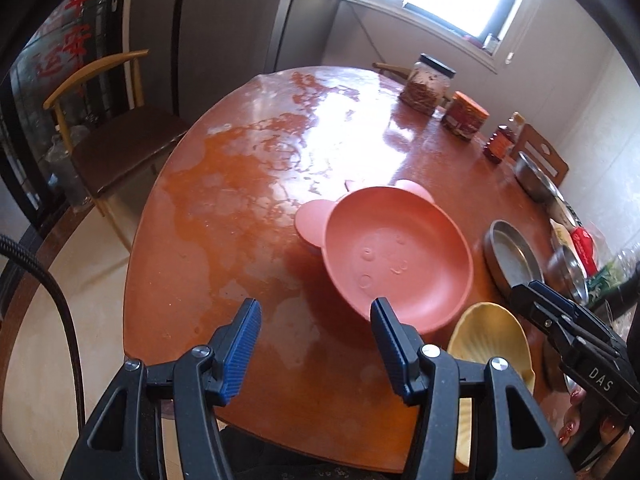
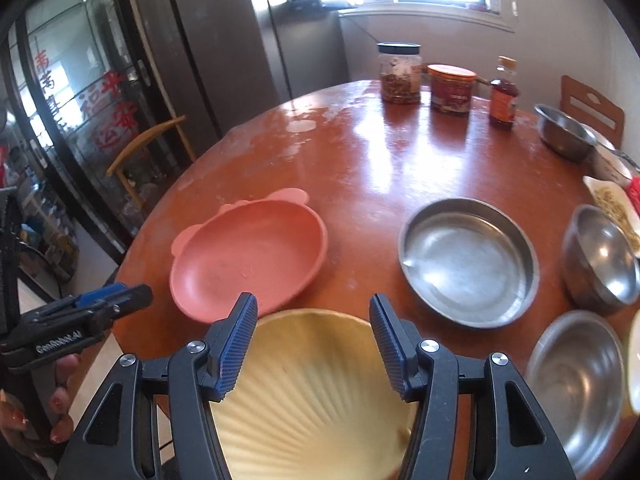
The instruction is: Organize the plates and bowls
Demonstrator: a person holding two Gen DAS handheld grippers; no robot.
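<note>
A pink bear-eared plate (image 1: 394, 254) lies on the round red-brown table (image 1: 240, 184); it also shows in the right wrist view (image 2: 248, 254). My left gripper (image 1: 316, 320) is open and empty, just short of the plate's near rim. A yellow shell-shaped plate (image 2: 312, 392) lies at the table's near edge, also seen in the left wrist view (image 1: 490, 336). My right gripper (image 2: 312, 320) is open above it, jaws apart over its far rim. A steel pan (image 2: 470, 258) and steel bowls (image 2: 576, 376) (image 2: 602, 254) sit to the right.
Two jars (image 2: 400, 74) (image 2: 450, 90), a bottle (image 2: 503, 94) and another steel bowl (image 2: 562, 132) stand at the table's far side. Dishes with food (image 2: 614, 204) sit at the right edge. Wooden chairs (image 1: 116, 132) (image 2: 592, 104) stand around the table.
</note>
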